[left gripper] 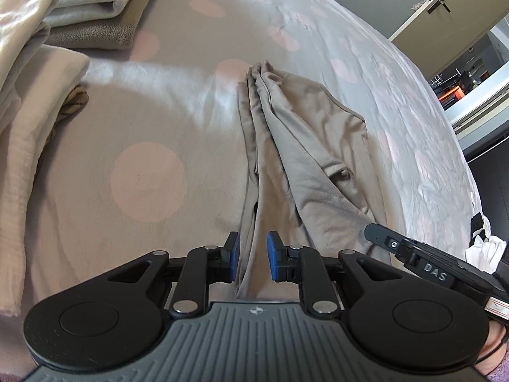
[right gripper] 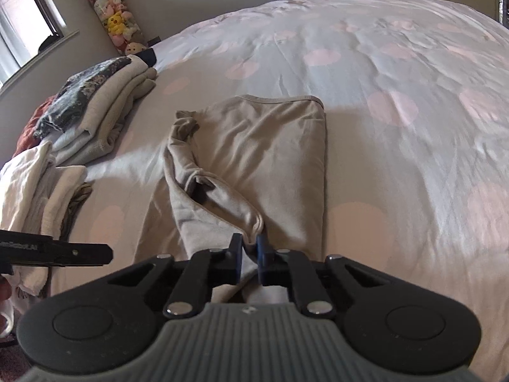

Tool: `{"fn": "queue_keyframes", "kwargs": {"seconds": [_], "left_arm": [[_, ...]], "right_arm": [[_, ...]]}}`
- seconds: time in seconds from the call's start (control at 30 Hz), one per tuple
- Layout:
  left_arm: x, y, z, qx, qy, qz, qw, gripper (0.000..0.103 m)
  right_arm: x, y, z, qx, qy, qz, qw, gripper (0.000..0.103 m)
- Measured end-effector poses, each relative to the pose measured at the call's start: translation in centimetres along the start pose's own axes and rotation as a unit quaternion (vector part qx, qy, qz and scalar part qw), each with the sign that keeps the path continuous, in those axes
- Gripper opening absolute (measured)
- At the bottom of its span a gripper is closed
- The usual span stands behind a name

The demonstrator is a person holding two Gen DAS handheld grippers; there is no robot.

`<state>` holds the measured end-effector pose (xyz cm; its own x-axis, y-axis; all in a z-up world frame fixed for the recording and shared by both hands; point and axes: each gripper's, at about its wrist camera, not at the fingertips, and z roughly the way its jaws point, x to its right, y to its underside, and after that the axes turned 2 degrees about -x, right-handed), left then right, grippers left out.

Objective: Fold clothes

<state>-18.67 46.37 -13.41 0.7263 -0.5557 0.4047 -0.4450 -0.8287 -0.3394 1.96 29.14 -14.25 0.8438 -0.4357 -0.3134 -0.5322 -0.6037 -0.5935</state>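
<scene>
A taupe garment (left gripper: 302, 146) lies partly folded on the spotted bed cover (left gripper: 146, 111), its near end gathered into long pleats. My left gripper (left gripper: 253, 256) is shut on that bunched near edge, and the cloth fills the gap between the blue pads. In the right wrist view the same garment (right gripper: 254, 140) shows a folded body with its neckline at the far end and a rolled sleeve running toward me. My right gripper (right gripper: 249, 251) is shut on the sleeve's near end. The two grippers hold the garment side by side, close together.
Folded clothes are stacked at the far left (left gripper: 95, 16) (right gripper: 105, 108), with white folded linen (left gripper: 31, 111) (right gripper: 47, 191) nearer. The bed cover (right gripper: 397, 95) stretches wide to the right. A column of plush toys (right gripper: 117, 16) stands by the wall, and a cabinet door (left gripper: 445, 9) lies beyond the bed.
</scene>
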Motion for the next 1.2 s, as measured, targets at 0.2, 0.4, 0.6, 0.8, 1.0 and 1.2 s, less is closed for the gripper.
{"fn": "queue_keyframes", "kwargs": {"seconds": [0.2,0.4,0.6,0.8,1.0,1.2], "left_arm": [[0.1,0.2,-0.5,0.009,-0.023,-0.013,0.9996,0.016],[-0.8,0.5,-1.4,0.025,-0.026,-0.043,0.9984,0.016],[-1.4,0.4,-1.3,0.028,-0.01,-0.06,0.9978,0.016],[-1.6,0.5,-1.2,0.015,0.038,-0.063,0.9972,0.022],[0.0,0.8,0.2,-0.03,0.039,-0.021,0.9986,0.028],[1.9,1.3,2.2,-0.075,0.011,0.03,0.9967,0.028]], "right_arm": [[-3.6,0.9,-2.6,0.028,-0.037,-0.083,0.995,0.006],[-8.7,3.8,-1.8,0.014,-0.041,-0.201,0.979,0.006],[-11.0,6.0,0.7,-0.021,-0.026,-0.25,0.968,0.006],[-9.5,6.3,-0.9,-0.028,-0.052,-0.223,0.973,0.009],[-5.8,6.9,-3.4,-0.035,0.02,-0.179,0.983,0.018],[-1.8,6.8,-4.9,-0.044,0.074,-0.08,0.993,0.027]]}}
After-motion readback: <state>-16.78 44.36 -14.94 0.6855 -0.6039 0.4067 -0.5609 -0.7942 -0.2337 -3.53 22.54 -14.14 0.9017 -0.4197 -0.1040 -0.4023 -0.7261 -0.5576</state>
